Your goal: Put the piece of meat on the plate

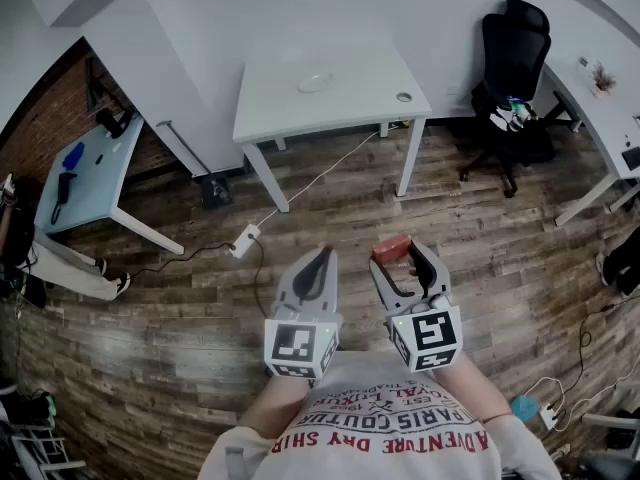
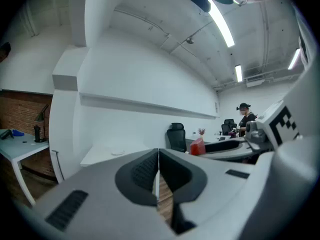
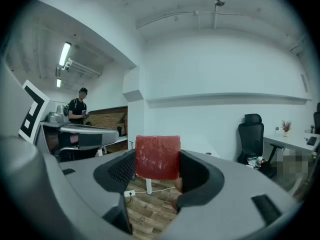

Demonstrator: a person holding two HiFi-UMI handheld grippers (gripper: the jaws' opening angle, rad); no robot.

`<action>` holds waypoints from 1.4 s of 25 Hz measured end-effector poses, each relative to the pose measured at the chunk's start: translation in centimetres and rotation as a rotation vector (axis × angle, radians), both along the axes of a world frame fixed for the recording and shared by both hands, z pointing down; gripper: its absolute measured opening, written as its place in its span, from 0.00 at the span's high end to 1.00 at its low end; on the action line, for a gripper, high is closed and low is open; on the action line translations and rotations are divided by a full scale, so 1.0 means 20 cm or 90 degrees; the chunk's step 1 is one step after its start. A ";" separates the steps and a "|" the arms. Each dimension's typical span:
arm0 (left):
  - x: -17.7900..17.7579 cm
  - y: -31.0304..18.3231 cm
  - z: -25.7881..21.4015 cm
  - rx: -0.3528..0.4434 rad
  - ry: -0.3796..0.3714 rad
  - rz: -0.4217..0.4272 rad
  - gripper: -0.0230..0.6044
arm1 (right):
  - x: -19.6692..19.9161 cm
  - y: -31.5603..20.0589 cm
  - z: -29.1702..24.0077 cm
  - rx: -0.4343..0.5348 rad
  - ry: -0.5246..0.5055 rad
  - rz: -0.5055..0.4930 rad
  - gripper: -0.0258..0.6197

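A red block-shaped piece of meat point(image 3: 157, 157) sits clamped between the fingertips of my right gripper point(image 1: 396, 255), held out in the air above the wooden floor; it shows too as the meat point(image 1: 391, 248) in the head view. My left gripper point(image 1: 321, 260) hangs beside it to the left, jaws together with nothing between them; its closed tips meet in the left gripper view as the left gripper point(image 2: 158, 170). A white plate point(image 1: 314, 83) lies on the white table point(image 1: 290, 108) some way ahead of both grippers, and is faintly seen as the plate point(image 2: 118, 152).
A small round object point(image 1: 403, 97) lies near the table's right corner. A black office chair point(image 1: 512, 63) stands to the right, another desk point(image 1: 80, 173) to the left. A cable and power strip point(image 1: 244, 240) lie on the floor ahead. A person point(image 2: 244, 115) stands far off.
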State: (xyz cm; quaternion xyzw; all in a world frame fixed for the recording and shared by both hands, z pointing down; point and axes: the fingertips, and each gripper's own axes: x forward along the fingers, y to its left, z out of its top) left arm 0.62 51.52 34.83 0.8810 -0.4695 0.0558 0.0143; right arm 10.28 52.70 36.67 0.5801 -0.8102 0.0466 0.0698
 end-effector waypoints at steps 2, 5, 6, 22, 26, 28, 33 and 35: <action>0.01 -0.01 0.00 0.000 0.001 0.001 0.95 | 0.01 -0.01 0.00 -0.002 0.000 0.001 0.53; 0.03 -0.01 0.01 -0.003 0.009 0.006 0.95 | 0.03 -0.01 0.01 -0.003 -0.001 0.001 0.53; 0.04 -0.01 0.01 -0.005 0.014 0.008 0.95 | 0.03 -0.02 0.01 -0.003 -0.002 0.001 0.53; 0.13 -0.08 0.06 -0.001 -0.012 0.020 0.95 | 0.10 -0.08 0.01 -0.004 -0.104 -0.025 0.53; 0.08 -0.16 0.12 -0.020 -0.015 0.015 0.95 | 0.08 -0.18 0.04 -0.011 -0.107 -0.030 0.53; 0.05 -0.23 0.14 -0.028 -0.014 0.018 0.95 | 0.06 -0.25 0.06 -0.014 -0.103 -0.026 0.53; -0.06 -0.51 0.16 -0.036 0.003 0.026 0.95 | -0.04 -0.51 0.10 -0.034 -0.087 -0.009 0.53; -0.11 -0.65 0.17 -0.040 0.011 0.029 0.95 | -0.07 -0.63 0.11 -0.044 -0.084 0.001 0.53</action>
